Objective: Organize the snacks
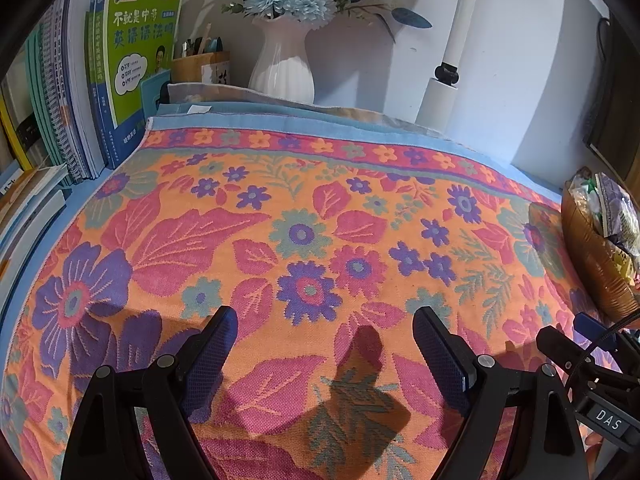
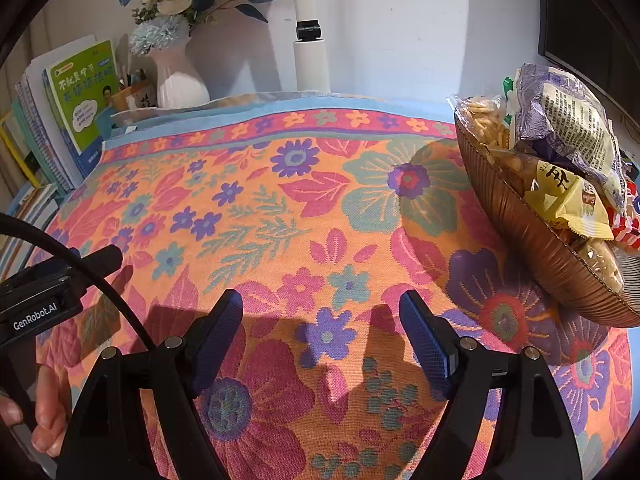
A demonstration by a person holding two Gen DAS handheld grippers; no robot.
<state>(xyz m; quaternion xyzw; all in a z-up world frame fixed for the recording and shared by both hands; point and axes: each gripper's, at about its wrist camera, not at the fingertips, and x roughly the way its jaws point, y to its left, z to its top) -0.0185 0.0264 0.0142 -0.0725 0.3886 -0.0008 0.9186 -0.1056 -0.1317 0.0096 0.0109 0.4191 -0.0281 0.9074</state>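
A brown ribbed bowl (image 2: 532,236) stands at the right on the floral cloth, piled with snack packets: a purple-and-white bag (image 2: 568,120), a yellow packet (image 2: 568,200) and a clear bag of crackers (image 2: 484,124). The bowl also shows at the far right of the left wrist view (image 1: 596,252). My right gripper (image 2: 322,314) is open and empty, low over the cloth, left of the bowl. My left gripper (image 1: 324,330) is open and empty over the middle of the cloth. No loose snack shows on the cloth.
A floral cloth (image 1: 304,216) covers the table. Upright books (image 1: 132,64) stand at the back left, a white vase with blue flowers (image 1: 284,60) and a white lamp post (image 1: 444,80) at the back. The other gripper's body (image 2: 36,300) is at the left.
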